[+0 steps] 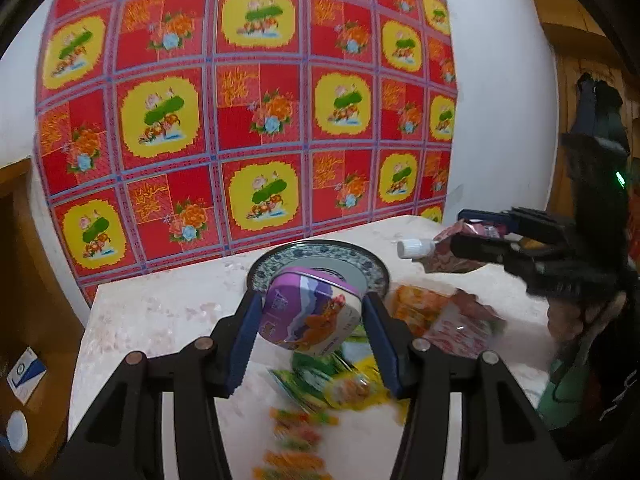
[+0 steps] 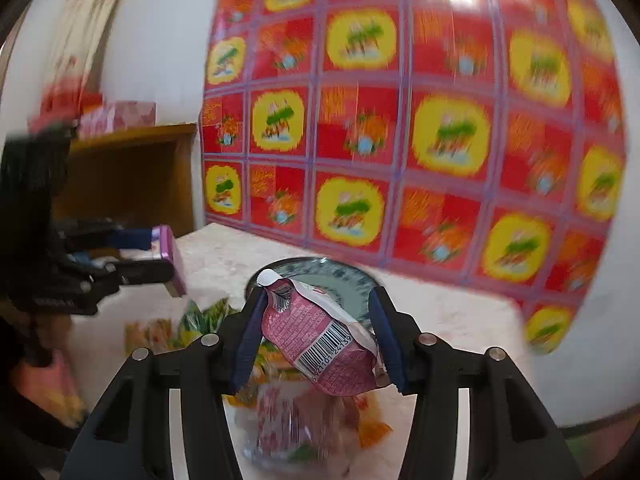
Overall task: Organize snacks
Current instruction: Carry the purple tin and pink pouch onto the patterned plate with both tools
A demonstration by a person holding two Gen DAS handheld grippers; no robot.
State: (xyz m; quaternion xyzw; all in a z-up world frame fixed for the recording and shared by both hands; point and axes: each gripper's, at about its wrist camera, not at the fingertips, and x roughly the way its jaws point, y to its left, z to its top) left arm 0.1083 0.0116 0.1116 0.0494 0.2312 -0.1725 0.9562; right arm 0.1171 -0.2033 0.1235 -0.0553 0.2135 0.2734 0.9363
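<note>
We grip a purple cup in our left claw and a spouted pouch in our right claw above bench packets, the plate at twelve o'clock.

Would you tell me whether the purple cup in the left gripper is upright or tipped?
Tipped. The purple cup leans between the left gripper's pads, its foil lid facing up and away toward the plate.

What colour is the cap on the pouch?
White cap on the pink pouch, clearest in the right wrist view.
</note>
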